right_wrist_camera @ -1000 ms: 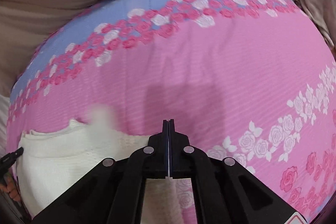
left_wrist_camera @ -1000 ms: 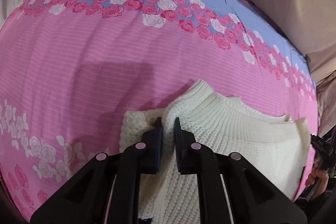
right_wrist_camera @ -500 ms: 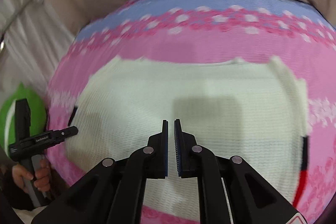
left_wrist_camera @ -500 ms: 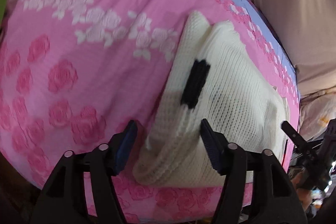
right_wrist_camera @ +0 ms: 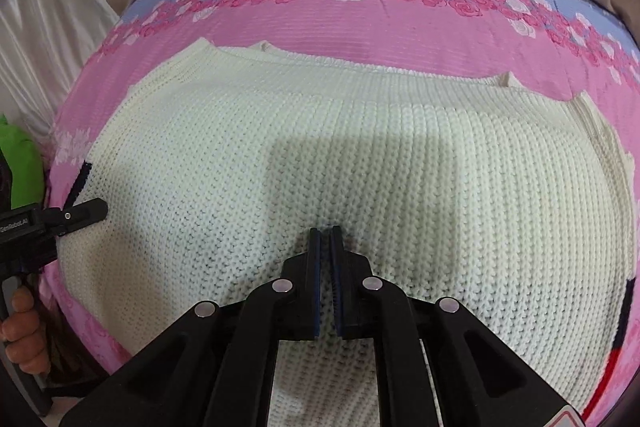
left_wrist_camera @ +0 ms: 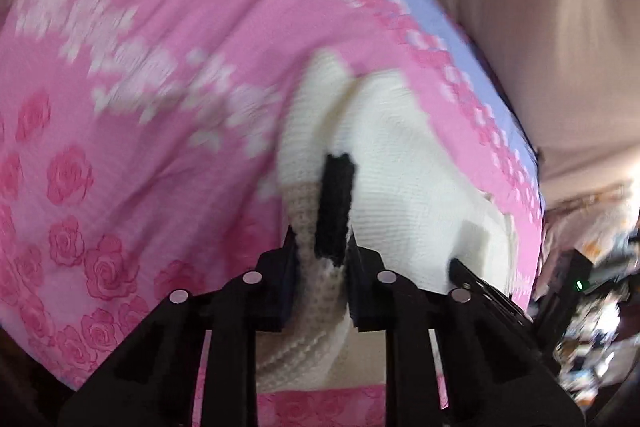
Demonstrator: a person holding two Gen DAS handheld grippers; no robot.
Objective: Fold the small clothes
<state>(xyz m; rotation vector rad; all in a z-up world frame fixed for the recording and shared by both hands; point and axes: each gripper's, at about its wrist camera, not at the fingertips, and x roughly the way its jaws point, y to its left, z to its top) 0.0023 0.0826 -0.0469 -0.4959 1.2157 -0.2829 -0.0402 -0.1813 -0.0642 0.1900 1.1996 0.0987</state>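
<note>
From your left wrist view, your left tongs (left_wrist_camera: 320,251) are partly closed on the near edge of the cream knit sweater (left_wrist_camera: 400,163), with the knit bunched up between the two pads. A black patch (left_wrist_camera: 334,203) on the sweater sits right at the tips. The sweater lies on the pink rose-print bedsheet (left_wrist_camera: 140,107), and this view is blurred. The tip of your right tongs (left_wrist_camera: 464,273) pokes in at the sweater's right side.

From your right wrist view, your right tongs (right_wrist_camera: 325,243) hang over the middle of the sweater (right_wrist_camera: 320,147) with only a narrow slit between the pads; they grip nothing. The sweater is spread wide and flat over the bedsheet (right_wrist_camera: 360,27). Your left tongs (right_wrist_camera: 86,211) meet the sweater's left edge.
</note>
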